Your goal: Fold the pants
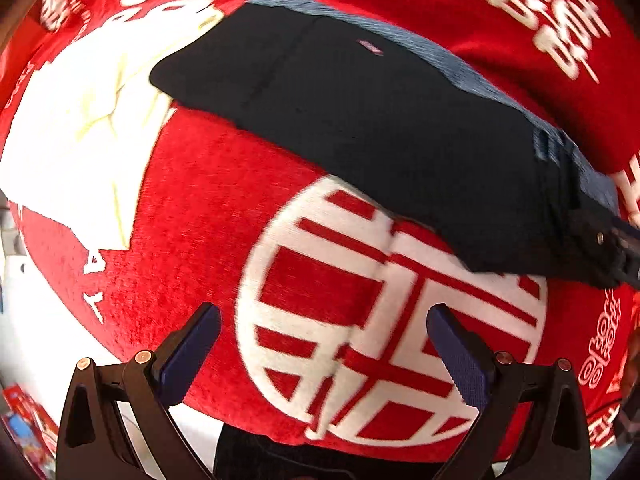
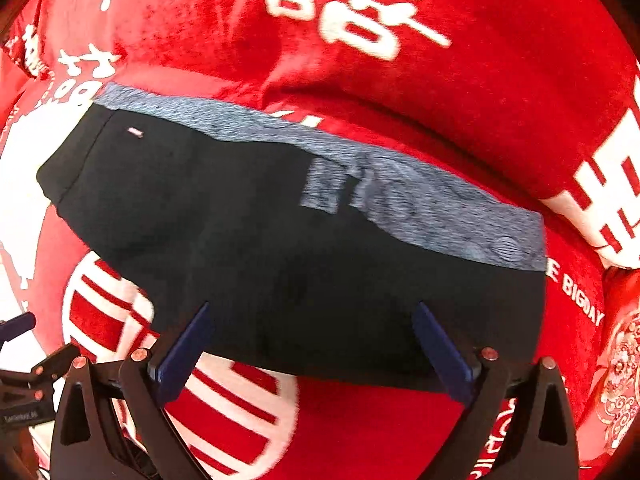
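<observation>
A red plush blanket (image 2: 460, 92), printed with large white characters and a round white emblem, covers the whole surface; whether a desk or a bed lies beneath cannot be told. On it lie the pants (image 2: 280, 248), dark navy with a heathered grey waistband (image 2: 400, 200) along the far edge, already gathered into a compact, wide bundle. They sit in the middle of the blanket, partly covering the round emblem (image 1: 360, 312).

The right gripper (image 2: 316, 344) hovers over the near edge of the pants, its blue-padded jaws spread wide and holding nothing. The left gripper (image 1: 324, 356) hangs over bare blanket just short of the pants, jaws likewise spread and empty.

The likeliest fault: the plush blanket is soft and rumpled, so jaws closing low could pinch blanket pile along with the cloth and drag it. A grasp that catches only the top layer could pull the bundle open. The two grippers are close together, so they could also collide.

A white printed patch (image 1: 80, 120) lies at the far left. Nothing stands between the grippers and the pants.
</observation>
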Demonstrator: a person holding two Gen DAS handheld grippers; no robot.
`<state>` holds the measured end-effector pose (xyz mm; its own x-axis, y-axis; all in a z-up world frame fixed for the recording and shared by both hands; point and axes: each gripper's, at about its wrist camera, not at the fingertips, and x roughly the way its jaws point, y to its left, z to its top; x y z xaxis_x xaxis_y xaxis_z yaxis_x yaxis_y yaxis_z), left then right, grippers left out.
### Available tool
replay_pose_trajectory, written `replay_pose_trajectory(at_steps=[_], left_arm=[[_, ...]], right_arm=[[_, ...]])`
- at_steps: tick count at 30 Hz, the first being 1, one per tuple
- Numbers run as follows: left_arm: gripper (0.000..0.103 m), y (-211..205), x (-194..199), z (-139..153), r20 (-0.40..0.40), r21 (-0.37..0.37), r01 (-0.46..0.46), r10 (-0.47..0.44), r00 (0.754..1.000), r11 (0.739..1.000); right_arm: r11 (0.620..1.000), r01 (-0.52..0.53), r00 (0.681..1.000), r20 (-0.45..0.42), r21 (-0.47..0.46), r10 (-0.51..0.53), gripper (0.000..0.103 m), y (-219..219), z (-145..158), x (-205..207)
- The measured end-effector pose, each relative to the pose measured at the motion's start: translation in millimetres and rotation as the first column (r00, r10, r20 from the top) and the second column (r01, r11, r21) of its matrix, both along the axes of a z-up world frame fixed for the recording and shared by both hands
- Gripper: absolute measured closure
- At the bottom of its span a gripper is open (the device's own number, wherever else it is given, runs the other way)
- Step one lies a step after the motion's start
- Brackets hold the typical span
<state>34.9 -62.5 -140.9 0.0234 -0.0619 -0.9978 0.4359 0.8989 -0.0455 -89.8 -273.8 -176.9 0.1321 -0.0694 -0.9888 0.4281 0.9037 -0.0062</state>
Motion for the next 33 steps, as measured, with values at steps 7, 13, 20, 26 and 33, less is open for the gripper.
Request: replay_pose_trajectory(at_steps=[7, 13, 20, 26, 33], left_arm=[[0.000, 28.8, 33.1, -7.2, 0.002, -0.032, -0.098, 0.098, 0.995, 0.995], [0.000, 38.5, 78.2, -8.4, 0.030, -0.080, -0.153, 0.155, 0.987, 0.985], [0.000, 45.6, 120.1, -12.3, 0.047, -0.126, -0.207, 0.214, 0.976, 0.970], [0.000, 52.9, 136.1, -28.1, -0.012, -0.169, -0.249, 0.250, 0.968, 0.954], [0.000, 56.3, 151.1, -36.9, -0.036, -0.218, -0.290, 0.289, 0.957, 0.932]], right_arm=[[1.000, 0.001, 0.996, -0.090, -0.008, -0.002, 0.001, 10.6, -39.7, -12.8], [1.000, 0.021, 0.996, -0.083, 0.009, -0.020, 0.000, 8.6, -44.3, -13.6], [1.000, 0.001, 0.997, -0.082, 0.011, 0.000, 0.000, 8.6, -47.9, -19.5], [1.000, 0.000, 0.997, -0.082, -0.013, -0.001, 0.000, 14.2, -48.3, -18.8], [1.000, -0.029, 0.999, -0.017, 0.008, 0.029, 0.000, 42.0, -23.2, 7.3]])
